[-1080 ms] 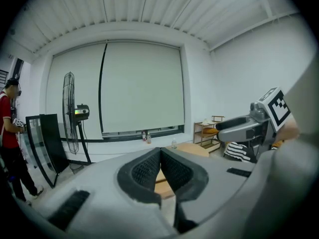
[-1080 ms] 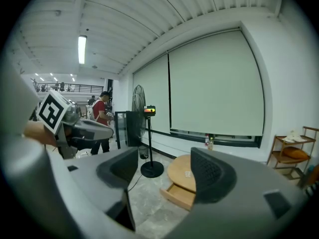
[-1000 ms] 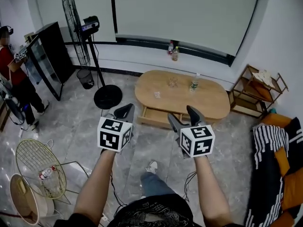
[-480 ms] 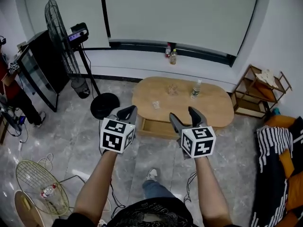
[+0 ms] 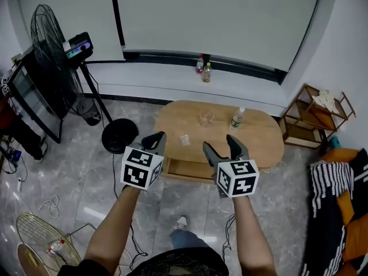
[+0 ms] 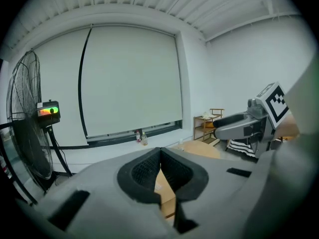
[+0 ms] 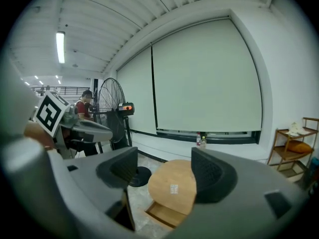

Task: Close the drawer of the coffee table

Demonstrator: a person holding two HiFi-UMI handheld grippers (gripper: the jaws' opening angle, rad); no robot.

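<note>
Since a second ago: you have walked up on the coffee table (image 5: 256, 138). The fan (image 5: 53, 56) fills more of the left side, and the person in red has left the head view.
Drawer (image 5: 188, 169): it stands pulled out of the table's near long side, under the left half of the top.
Hidden parts: in the head view its left end is behind your left gripper (image 5: 154, 138) and its right end behind your right gripper (image 5: 219, 144). In the left gripper view only a sliver of wood shows under the pads.
Drawer and jaws: it lies ahead of and below both grippers, apart from each. In the right gripper view it sits low in the gap between the jaws.
Left jaws: tips pressed together, nothing between them.
Right jaws: spread wide, holding nothing.
Arms: both your forearms reach forward side by side, the grippers tipped slightly down toward the table.
On the table: a bottle (image 5: 236, 118), a glass (image 5: 205, 118) and a small card (image 5: 184, 140).
Further out: a wooden shelf (image 5: 319, 117) at the right.
</note>
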